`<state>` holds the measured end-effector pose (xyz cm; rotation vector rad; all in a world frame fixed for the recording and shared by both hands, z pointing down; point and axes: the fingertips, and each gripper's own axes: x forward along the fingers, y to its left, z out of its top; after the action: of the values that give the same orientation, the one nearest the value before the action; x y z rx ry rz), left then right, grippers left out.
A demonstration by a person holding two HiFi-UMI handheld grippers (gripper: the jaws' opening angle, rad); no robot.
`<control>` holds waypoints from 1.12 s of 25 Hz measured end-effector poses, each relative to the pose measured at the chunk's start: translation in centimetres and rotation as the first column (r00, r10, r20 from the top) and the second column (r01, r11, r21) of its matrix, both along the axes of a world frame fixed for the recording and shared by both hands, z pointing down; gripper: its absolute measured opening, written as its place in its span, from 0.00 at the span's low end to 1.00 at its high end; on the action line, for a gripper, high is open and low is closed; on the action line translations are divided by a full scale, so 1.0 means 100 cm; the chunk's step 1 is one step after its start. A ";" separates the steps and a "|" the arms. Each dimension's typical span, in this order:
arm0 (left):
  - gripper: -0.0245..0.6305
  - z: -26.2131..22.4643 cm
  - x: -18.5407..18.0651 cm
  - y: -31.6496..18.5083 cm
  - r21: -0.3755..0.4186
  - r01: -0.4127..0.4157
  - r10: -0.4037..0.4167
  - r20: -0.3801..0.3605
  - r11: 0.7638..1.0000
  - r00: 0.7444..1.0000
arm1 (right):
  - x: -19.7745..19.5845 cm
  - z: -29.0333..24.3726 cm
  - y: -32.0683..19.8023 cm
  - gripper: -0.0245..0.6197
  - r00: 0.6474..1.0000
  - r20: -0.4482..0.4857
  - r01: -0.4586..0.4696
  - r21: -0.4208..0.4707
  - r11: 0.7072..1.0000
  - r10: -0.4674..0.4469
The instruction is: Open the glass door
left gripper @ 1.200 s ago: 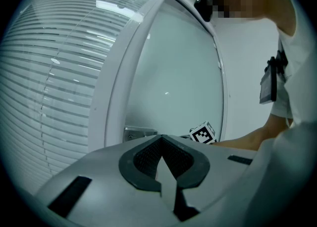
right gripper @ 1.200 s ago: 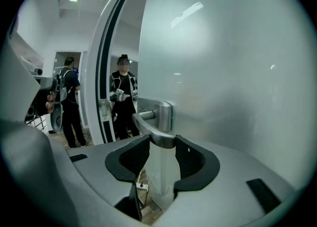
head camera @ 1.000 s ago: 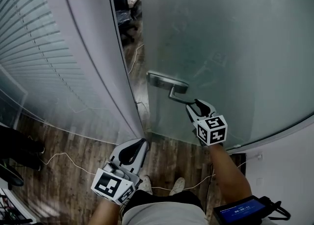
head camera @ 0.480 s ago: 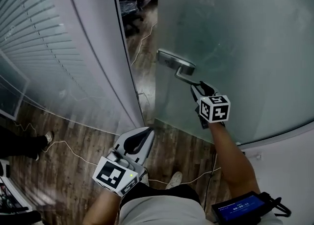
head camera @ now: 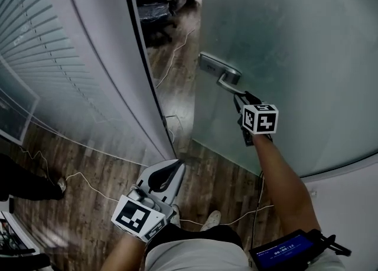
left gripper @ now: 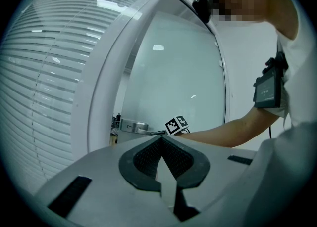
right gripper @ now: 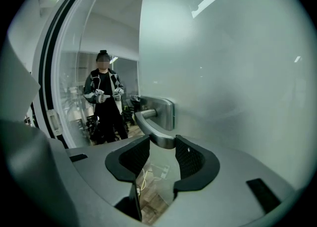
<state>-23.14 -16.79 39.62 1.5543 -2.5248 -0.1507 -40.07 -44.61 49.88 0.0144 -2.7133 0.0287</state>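
Right tool [head camera: 244, 95] clamped on lever handle [head camera: 228, 83] of ajar glass door [head camera: 295, 57], left tool [head camera: 175, 166] closed tight

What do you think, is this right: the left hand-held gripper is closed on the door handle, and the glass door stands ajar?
Wrong side. The right hand-held gripper is closed on the door handle, as the right gripper view shows; the left hand-held gripper hangs low, shut on nothing. The glass door does stand ajar.

Open gap between glass door [head camera: 295, 45] and curved white frame [head camera: 109, 63]; chair [head camera: 155, 11] and floor cable [head camera: 176, 50] beyond.
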 end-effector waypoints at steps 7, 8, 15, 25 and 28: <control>0.04 0.002 0.003 -0.015 -0.029 -0.017 0.017 0.007 0.999 1.000 | -0.022 0.002 -0.029 0.29 0.999 -0.014 -0.031 -0.043 0.999 0.031; 0.04 0.002 0.004 -0.015 -0.032 -0.019 0.020 0.008 0.999 1.000 | -0.023 0.001 -0.033 0.29 0.999 -0.013 -0.037 -0.050 0.998 0.036; 0.04 0.006 0.005 -0.018 -0.051 -0.015 0.016 0.010 0.999 1.000 | -0.021 -0.002 -0.068 0.29 0.991 -0.008 -0.135 -0.027 0.991 0.135; 0.04 0.001 0.003 -0.013 -0.028 -0.022 0.023 0.020 0.999 1.000 | 0.011 -0.028 -0.042 0.17 0.993 0.095 -0.074 0.018 0.997 0.072; 0.04 -0.006 0.001 -0.006 -0.016 -0.026 0.026 0.025 1.000 0.999 | 0.032 -0.051 -0.033 0.09 0.987 0.145 -0.076 0.053 0.996 0.068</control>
<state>-23.01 -17.42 38.98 1.5923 -2.5178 -0.1083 -36.88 -47.87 44.78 0.1330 -2.8554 -0.0294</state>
